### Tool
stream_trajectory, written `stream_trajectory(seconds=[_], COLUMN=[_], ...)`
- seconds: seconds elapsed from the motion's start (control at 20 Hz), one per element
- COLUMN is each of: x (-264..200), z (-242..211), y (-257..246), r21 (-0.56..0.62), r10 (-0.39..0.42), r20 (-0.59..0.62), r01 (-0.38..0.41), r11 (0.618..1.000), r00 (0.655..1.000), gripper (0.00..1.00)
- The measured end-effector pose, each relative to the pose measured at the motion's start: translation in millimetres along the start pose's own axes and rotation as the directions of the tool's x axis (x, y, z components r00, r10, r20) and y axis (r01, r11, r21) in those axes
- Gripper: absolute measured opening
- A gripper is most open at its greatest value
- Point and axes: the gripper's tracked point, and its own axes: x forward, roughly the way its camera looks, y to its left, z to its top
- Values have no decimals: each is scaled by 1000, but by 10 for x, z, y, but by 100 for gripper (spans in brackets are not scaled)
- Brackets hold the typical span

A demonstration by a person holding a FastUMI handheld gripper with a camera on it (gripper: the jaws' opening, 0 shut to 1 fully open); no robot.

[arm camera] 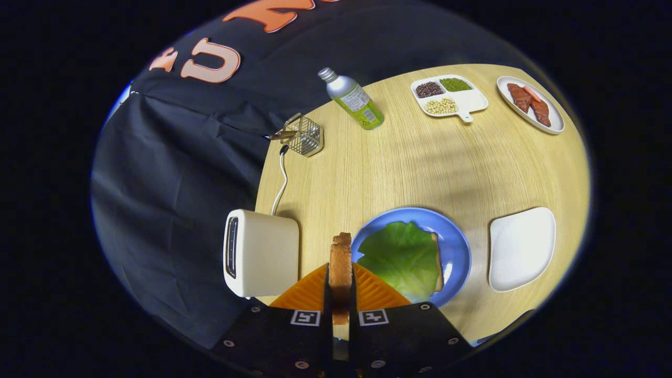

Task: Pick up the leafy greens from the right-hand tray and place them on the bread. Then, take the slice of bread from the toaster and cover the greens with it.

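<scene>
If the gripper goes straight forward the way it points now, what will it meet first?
Probably the table, near the left rim of the blue plate. The gripper, shut on the bread slice, points down between the toaster and that plate; depth is unclear.

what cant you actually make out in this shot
- Bottom bread on the blue plate, gripper view: the leafy greens cover all but one edge.
- Held bread slice: its lower end sits hidden between the gripper fingers.
- Toaster slot: too dark to see inside.
- Divided tray contents: too small to identify.
- Wire basket contents: too small.
</scene>
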Motion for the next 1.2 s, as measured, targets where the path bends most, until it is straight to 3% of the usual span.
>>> stream_trajectory(seconds=[0.2,0.55,0.7,0.8,0.85,1.05,1.2], x=[82,174,212,204,200,125,4], z=[-2,-130,-138,-135,-133,-72,49], y=[-237,-570,-745,-815,-825,-894,-906], r21=[10,-6,-45,-85,-96,-105,-107], r10=[41,38,-13,-50,-56,-82,-103], r20=[1,-25,-11,5,12,56,110], r01=[-41,-38,13,51,57,88,114], r11=[999,999,999,995,994,991,988], r00=[999,999,1000,999,998,995,989], gripper=[14,16,22,36,50,88,97])
